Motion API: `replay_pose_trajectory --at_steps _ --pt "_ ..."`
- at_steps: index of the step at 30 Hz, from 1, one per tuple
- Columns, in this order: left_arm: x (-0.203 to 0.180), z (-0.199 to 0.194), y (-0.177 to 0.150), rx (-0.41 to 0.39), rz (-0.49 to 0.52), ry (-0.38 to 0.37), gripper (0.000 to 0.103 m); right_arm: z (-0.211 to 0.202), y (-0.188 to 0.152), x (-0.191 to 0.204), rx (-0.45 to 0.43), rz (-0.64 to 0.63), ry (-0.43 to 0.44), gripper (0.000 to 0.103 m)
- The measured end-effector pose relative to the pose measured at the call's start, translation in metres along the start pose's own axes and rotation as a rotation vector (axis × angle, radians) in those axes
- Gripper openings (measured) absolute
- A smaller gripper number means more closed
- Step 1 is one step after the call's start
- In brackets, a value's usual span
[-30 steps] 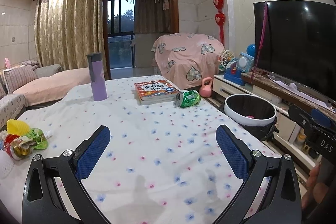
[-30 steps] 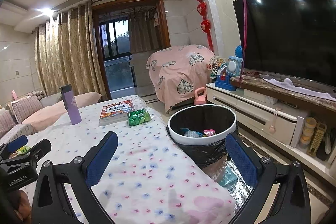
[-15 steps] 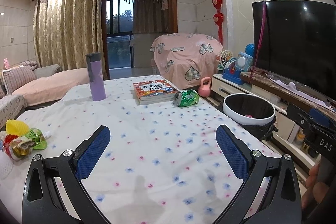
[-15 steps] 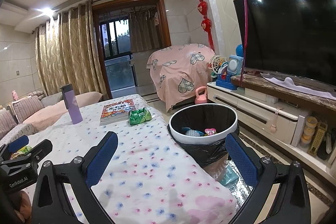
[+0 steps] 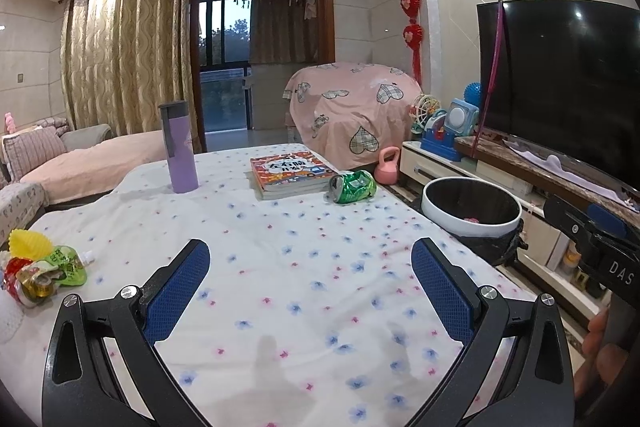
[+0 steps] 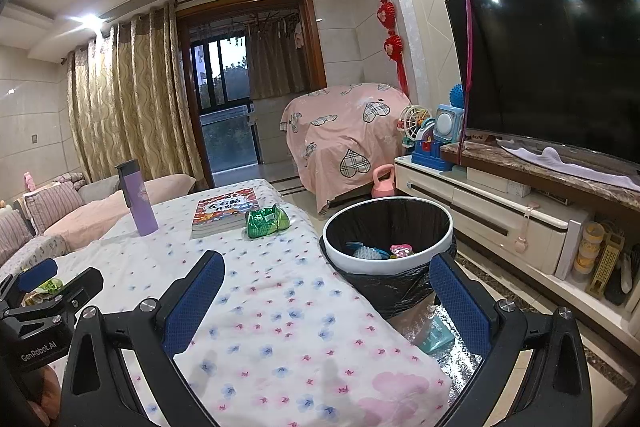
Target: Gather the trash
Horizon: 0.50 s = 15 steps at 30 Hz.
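The left hand-held gripper (image 5: 310, 273) is held released and empty above the flower-patterned cloth of the worktop (image 5: 280, 267). The right hand-held gripper (image 6: 328, 287) is likewise spread wide with nothing between its pads, over the worktop edge beside the bin (image 6: 386, 259). A crushed green can (image 5: 353, 186) is seen lying on its side just beside a book (image 5: 291, 171). A purple bottle (image 5: 179, 147) is stood upright farther left. Wrappers (image 5: 38, 273) are piled at the left edge. Some trash is seen inside the bin.
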<state>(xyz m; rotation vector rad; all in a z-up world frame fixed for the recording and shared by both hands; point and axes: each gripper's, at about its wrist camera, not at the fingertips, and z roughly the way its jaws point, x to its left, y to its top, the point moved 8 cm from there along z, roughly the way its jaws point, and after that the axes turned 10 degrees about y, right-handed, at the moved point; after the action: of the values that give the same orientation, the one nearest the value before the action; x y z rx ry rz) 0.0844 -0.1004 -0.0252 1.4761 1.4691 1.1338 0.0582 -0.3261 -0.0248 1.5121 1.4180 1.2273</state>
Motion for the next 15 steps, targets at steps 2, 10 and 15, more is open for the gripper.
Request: replay_pose_trajectory --at_steps 2,10,15 --pt "-0.0003 -0.0002 -0.0002 -0.001 0.000 -0.003 0.103 -0.0004 -0.0002 -0.0001 0.001 0.001 -0.002 0.103" --pt "-0.0034 0.0008 -0.0012 0.002 0.008 -0.013 0.103 -0.0004 0.0001 0.0000 0.000 -0.001 0.000 0.103" --pt "-0.0037 0.0010 -0.0012 0.002 0.010 -0.019 0.103 -0.0001 0.0002 -0.0001 0.001 0.000 -0.001 0.103"
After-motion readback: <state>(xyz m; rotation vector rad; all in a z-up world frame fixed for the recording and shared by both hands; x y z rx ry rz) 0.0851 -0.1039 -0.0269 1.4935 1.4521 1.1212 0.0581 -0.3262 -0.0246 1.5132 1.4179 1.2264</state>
